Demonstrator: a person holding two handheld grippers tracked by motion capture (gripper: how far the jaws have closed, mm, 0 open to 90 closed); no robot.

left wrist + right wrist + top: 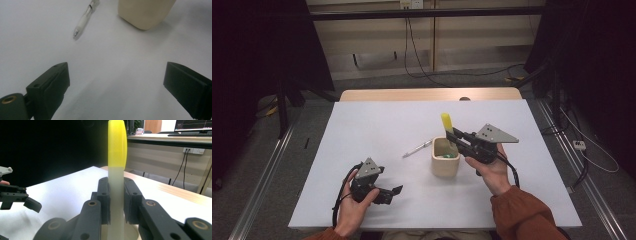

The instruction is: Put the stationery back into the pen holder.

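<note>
A: Right gripper (455, 135) is clamped on the yellow-capped marker (447, 125), holding it over the beige cup (445, 159). Jaws pinch the pale barrel, as the right gripper view shows (116, 195).

B: Orientation?

A: Near upright. Long axis runs vertical, yellow cap (116, 143) on top, the other end pointing down at the cup mouth. In the high view it leans slightly away from the person.

B: In the cup yet?

A: Can't tell whether the lower tip is past the rim; the jaws hide it. I'd call this the insertion step, marker going into the cup.

B: Anything in there already?

A: Something green (445, 156) at the bottom (too small to say what).

B: Left side?

A: Left gripper (388, 192) sits low over the white table (362, 130) near the front edge, jaws spread wide, nothing between them. A white pen (417, 149) lies flat on the table just left of the cup, tip toward the left gripper (83, 20).

B: Next move?

A: My guess: lower the marker straight down, keep it centred over the opening, release only once the tip is inside the wall. If it lets go too high, the marker could tip out or knock the cup. The pen looks like the next pick.
</note>
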